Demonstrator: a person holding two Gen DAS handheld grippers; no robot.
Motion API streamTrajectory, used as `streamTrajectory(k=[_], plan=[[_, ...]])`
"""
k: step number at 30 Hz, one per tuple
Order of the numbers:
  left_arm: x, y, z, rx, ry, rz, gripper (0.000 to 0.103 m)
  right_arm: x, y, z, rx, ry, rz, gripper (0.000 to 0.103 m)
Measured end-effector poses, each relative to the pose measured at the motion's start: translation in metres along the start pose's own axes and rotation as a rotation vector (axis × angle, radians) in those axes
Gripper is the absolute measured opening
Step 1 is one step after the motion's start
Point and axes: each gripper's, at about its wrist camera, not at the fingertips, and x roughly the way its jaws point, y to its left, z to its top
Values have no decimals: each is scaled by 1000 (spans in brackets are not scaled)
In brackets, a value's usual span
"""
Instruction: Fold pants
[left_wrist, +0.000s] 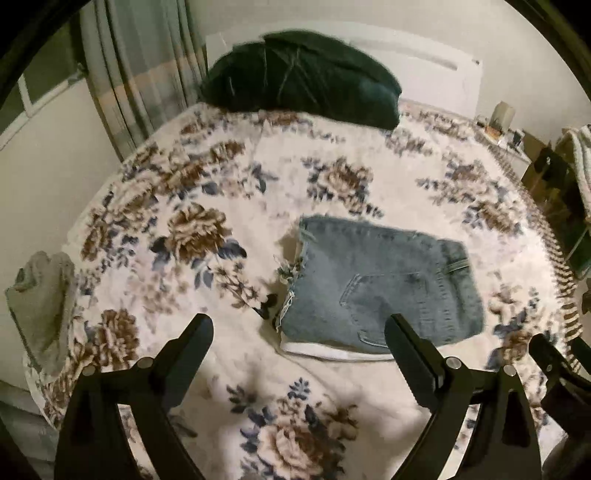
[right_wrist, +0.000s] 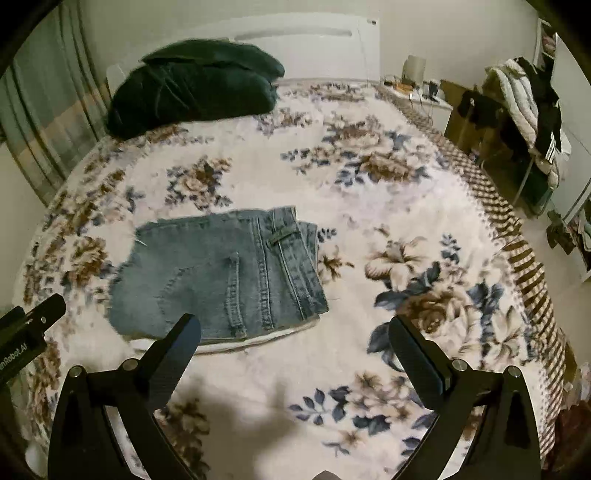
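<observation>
Denim pants already folded compact ahead of both tools, jaws apart, empty; maybe just square edges.

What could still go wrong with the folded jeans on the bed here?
1. The folded jeans lie on a plush floral blanket; a soft base may let the stack slump or unfold if nudged.
2. The frayed hem edge looks uneven, so the layers may be misaligned.
3. Both the left gripper and the right gripper hang open close to the jeans' near edge; a careless move could snag it.
</observation>
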Motion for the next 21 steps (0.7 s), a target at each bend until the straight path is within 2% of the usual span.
streamTrajectory(k=[9, 16, 21], plan=[[-135, -8, -21, 23, -79, 3, 95, -149, -24, -14, -15, -98, 18, 103], [-256, -16, -42, 33, -150, -14, 95, -294, -47, -37, -49, -195, 24, 103], [-323, -21, -53, 43, -193, -29, 95, -392, -56, -55, -83, -256, 29, 103]])
